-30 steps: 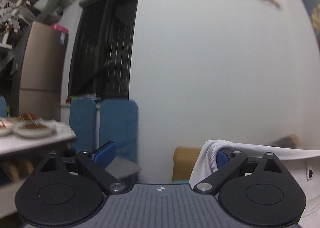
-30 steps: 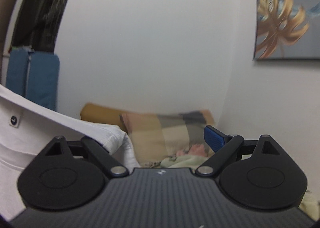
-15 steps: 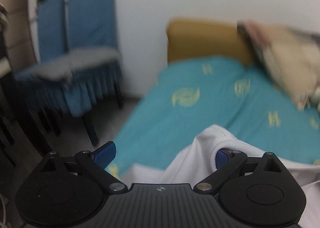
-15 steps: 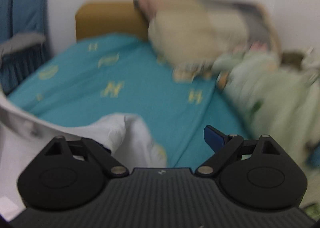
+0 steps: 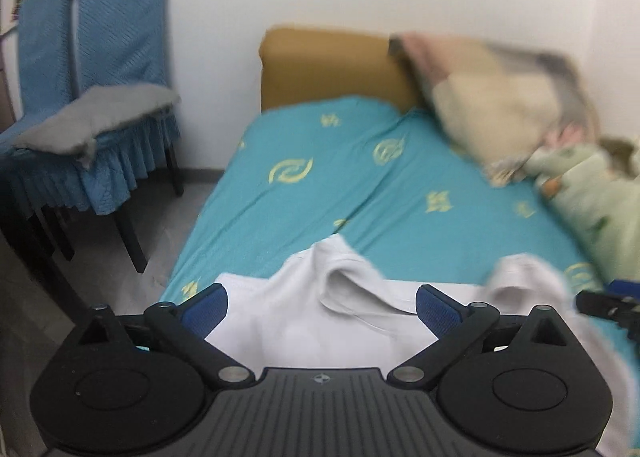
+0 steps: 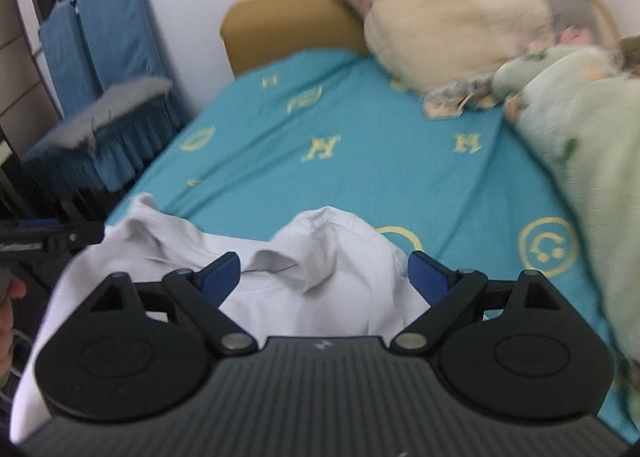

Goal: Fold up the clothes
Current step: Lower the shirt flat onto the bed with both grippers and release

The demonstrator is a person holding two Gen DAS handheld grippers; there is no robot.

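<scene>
A white shirt [image 5: 320, 321] lay at the near edge of the bed [image 5: 320, 185], collar toward the pillow [image 5: 500, 105]. The left tool [image 5: 322, 303] stood spread wide over the shirt, pads clear of the cloth. The right tool [image 6: 324, 273] was likewise released, its fingers [image 6: 426, 275] straddling a raised fold. A chair [image 5: 100, 97] stood beside the bed.

Shirt [image 5: 304, 321] on bed [image 5: 328, 193]; pillow [image 5: 492, 105] behind, chair [image 5: 92, 97] left.
</scene>
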